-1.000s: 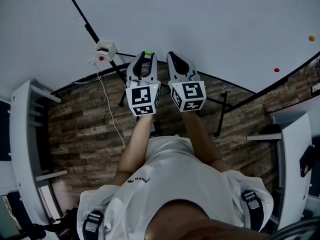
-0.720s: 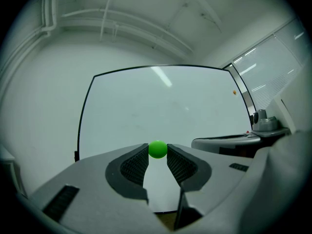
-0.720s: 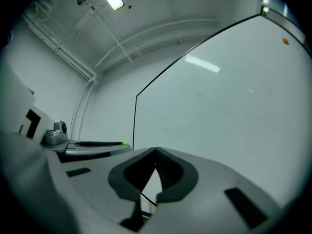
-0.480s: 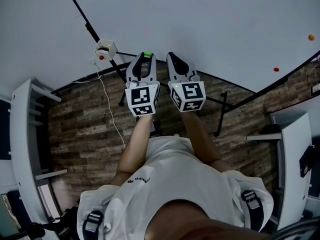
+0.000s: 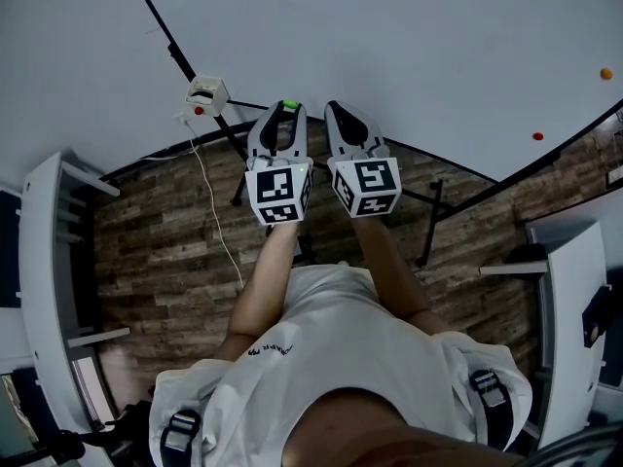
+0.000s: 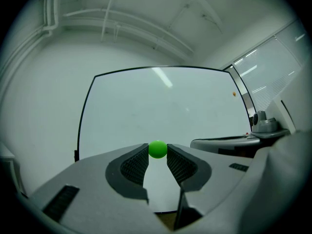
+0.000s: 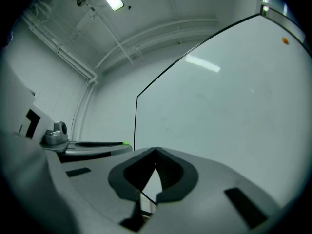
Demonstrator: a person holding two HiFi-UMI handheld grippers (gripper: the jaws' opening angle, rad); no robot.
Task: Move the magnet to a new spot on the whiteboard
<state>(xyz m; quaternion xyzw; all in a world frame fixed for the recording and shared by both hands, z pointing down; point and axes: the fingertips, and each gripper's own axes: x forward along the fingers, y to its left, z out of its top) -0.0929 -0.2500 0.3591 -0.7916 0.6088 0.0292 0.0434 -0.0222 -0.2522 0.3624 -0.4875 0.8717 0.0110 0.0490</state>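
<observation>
With the left tongs (image 6: 157, 153), gripping the green magnet (image 6: 157, 148) right at the tips, squeezed from both sides. With the right tongs (image 7: 156, 155), holding nothing: closed tip to tip, empty, kept just beside the left pair.

Judging by that, mid-carry: holding the green magnet up in front of the lower part of the whiteboard (image 6: 161, 106), seemingly not touching the surface, though hard to tell the gap. Facing plenty of bare board; passing nowhere near the orange magnet (image 5: 606, 73) or the red magnet (image 5: 537, 136), both well off to the right.

Next, probably: choose a bare spot, turn the flat face square to the board, ease forward until seated, then spread the left tongs and back straight out to avoid dragging it sideways. Worth keeping the right tongs clear meanwhile.
</observation>
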